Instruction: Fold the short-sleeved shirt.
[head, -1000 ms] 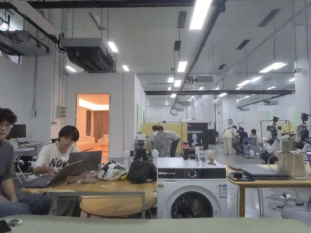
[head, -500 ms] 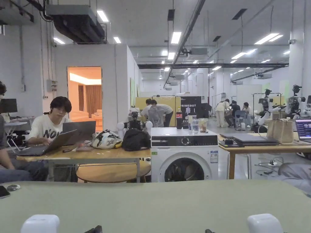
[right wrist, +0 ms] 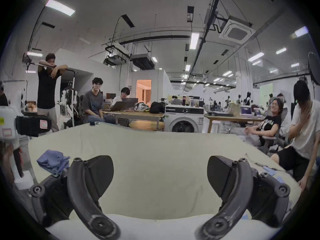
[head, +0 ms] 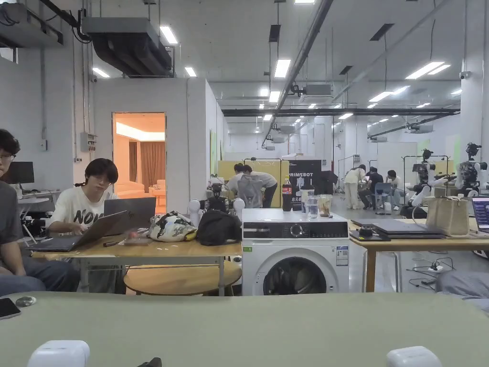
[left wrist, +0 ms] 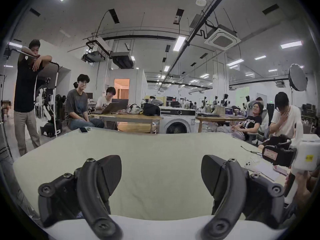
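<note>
While both grippers hovered low over the pale green surface, left gripper fingers stood spread, empty; right gripper fingers likewise spread, empty. Shirt: blue, crumpled, near left on the surface. Phone: far left corner.

Beyond the pale green cloth-covered table we see a white front-loading washing machine between two wooden tables. On the left wooden table lie open grey laptops and a black bag. A dark phone rests at our table's left edge.
</note>
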### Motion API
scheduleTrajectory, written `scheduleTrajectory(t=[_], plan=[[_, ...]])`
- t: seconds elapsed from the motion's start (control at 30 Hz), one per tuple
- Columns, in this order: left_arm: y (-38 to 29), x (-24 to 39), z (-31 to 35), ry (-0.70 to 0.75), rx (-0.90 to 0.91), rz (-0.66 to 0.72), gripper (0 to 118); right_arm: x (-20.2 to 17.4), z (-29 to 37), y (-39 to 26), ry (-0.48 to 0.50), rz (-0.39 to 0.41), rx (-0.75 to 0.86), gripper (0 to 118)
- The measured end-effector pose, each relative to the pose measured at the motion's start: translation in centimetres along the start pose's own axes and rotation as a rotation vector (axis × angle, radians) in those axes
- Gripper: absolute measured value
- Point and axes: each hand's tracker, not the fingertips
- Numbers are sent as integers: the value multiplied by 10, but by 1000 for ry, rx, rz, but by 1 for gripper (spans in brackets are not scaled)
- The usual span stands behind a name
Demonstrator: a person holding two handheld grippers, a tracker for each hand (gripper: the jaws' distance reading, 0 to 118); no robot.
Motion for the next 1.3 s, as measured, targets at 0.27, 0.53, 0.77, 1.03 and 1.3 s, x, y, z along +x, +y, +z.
scheduleTrajectory(t=[0.27,0.53,0.77,1.03,1.3], plan=[[2,9,2,-21,-3,-25,95,13,-4,7,109,-284,-52,109],[-1,16,1,-47,-16,-39,95,8,-2,14,29,-259,-48,109],[-2,19,-1,-65,-23,-45,95,1,-11,7,7,-248,-92,109],[-5,19,-2,-69,-30,-35,95,-4,-11,3,-6,-209,-79,109],[-15,22,-2,37,27,-92,95,-17,-10,-6,-213,20,-60,109]])
